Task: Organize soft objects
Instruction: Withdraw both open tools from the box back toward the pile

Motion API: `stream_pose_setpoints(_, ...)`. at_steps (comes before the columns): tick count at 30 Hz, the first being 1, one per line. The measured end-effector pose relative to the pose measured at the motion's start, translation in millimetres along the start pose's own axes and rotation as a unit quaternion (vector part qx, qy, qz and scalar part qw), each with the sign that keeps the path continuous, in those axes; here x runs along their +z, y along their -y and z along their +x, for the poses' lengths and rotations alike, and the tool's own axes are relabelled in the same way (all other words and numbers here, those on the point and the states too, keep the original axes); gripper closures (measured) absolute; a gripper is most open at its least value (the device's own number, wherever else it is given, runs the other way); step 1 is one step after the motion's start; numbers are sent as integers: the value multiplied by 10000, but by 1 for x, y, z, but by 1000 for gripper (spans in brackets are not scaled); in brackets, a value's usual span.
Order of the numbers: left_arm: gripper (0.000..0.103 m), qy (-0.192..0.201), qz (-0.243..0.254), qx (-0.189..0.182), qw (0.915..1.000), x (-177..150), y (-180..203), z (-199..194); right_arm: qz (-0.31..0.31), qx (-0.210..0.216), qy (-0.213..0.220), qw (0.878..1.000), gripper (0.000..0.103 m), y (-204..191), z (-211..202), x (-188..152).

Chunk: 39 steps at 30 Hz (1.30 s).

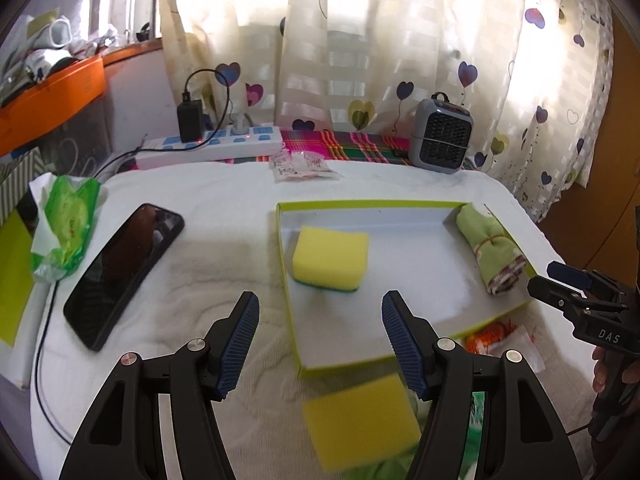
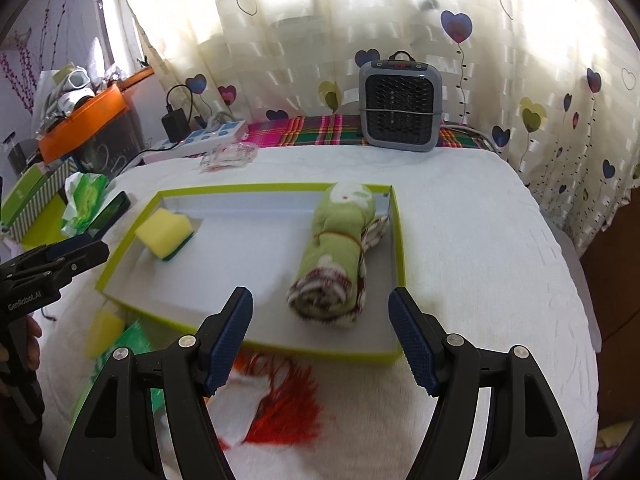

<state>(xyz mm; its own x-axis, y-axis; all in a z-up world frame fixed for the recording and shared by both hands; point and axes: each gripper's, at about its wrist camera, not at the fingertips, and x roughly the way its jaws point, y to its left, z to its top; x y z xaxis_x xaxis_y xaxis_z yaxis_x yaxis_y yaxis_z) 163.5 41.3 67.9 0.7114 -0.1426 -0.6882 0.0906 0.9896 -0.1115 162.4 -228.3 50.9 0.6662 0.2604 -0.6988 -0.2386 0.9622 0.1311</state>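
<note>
A lime-edged tray on the white towel holds a rolled green cloth at its right end and a yellow sponge at its left. Another sponge lies outside. Both the left gripper and right gripper gape wide, empty.

yellow sponge and rolled green cloth lie in tray.

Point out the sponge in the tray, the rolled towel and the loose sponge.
Tray sponge (image 1: 330,257): left wrist view, yellow top.
Rolled towel (image 2: 338,252): right wrist view, green middle by the band.
Loose sponge (image 1: 360,420): left wrist view, yellow face.
</note>
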Motion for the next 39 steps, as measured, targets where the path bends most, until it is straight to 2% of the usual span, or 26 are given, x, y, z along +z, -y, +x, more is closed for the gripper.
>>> stream_pose_setpoints(19, 39, -78, -138, -152, 9998, -49, 4, -34, 73, 268, 125, 9995, 32, -8, -33, -43)
stream_pose_setpoints(26, 39, -96, -186, -224, 9995, -67, 3, -46, -44, 576, 78, 9983, 32, -16, -42, -62)
stream_pose_setpoints(32, 39, -158, -303, -336, 9989, -84, -3, -53, -373, 970, -3, 9946, 32, -31, -48, -78)
stream_pose_setpoints(39, 39, -336, -399, -351, 9980, -100, -12, -50, -1147, 1381, -16, 9838, 32, -60, -54, -92)
